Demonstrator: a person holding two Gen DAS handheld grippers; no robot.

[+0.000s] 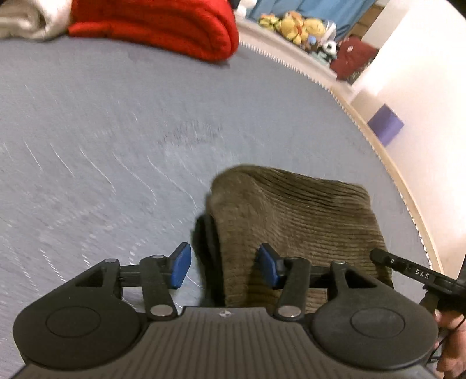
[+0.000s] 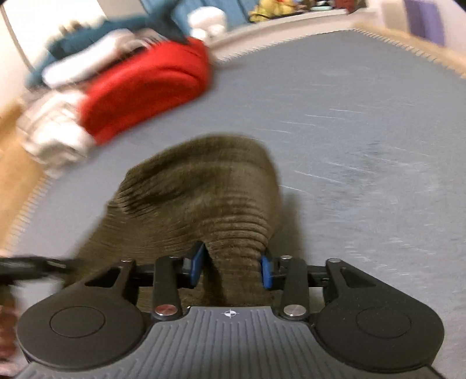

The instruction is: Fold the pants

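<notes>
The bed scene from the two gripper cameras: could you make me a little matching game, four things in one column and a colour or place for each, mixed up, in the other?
Things
1. pants
2. folded blanket
3. bed cover
4. plush toys

Descriptions
A. grey-blue, spread flat under everything
B. bright red, lying at the far end of the bed
C. olive-brown and ribbed, bunched up right in front of the grippers
D. yellow, sitting on the ledge beyond the bed

Pairs: 1-C, 2-B, 3-A, 4-D
</notes>
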